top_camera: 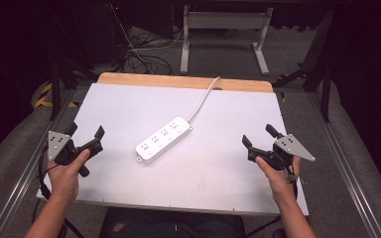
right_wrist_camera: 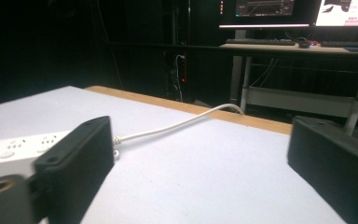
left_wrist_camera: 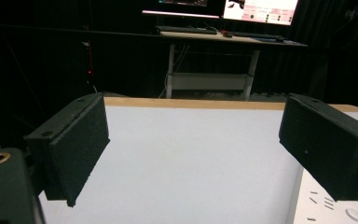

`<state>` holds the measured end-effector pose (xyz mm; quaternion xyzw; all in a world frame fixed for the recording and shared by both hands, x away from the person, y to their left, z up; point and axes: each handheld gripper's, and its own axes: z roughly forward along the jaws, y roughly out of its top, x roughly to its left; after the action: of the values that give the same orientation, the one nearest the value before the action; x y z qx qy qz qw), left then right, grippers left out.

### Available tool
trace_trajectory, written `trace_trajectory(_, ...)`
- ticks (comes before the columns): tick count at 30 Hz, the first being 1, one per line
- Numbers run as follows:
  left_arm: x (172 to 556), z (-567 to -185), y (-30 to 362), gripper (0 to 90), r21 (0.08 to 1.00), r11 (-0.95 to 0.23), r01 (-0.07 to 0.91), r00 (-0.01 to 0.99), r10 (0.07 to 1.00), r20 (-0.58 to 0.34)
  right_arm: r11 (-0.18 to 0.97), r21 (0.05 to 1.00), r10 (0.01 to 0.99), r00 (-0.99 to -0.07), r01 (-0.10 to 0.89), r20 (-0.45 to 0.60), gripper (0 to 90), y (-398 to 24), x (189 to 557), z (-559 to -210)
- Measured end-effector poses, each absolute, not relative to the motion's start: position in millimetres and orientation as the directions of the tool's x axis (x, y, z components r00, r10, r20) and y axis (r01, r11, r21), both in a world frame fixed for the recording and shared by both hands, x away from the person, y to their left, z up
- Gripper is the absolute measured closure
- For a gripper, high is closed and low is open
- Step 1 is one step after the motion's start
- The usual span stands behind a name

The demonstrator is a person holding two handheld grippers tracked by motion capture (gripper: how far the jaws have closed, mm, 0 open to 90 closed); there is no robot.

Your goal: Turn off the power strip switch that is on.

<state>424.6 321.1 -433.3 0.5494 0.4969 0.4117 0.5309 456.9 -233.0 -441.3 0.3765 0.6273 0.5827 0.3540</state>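
A white power strip is lying flat on the table, slanting away from the person, sockets facing up. It is sitting between the left gripper and the right gripper, well apart from both. Its white cable is trailing off the table's far edge.

The power strip is cut off at the lower right edge in the left gripper view, and its cable is lost past the table's far edge.
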Motion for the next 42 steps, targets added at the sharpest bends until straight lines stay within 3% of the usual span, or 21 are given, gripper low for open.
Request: trace_trajectory(42, 420.9, -432.2, 320.4, 8.8, 0.994, 0.046, 0.097, 0.175, 0.983, -0.063, 0.038, 0.995, 0.888, -0.460, 0.097, 0.011, 6.0, -233.6, 456.3, -444.0)
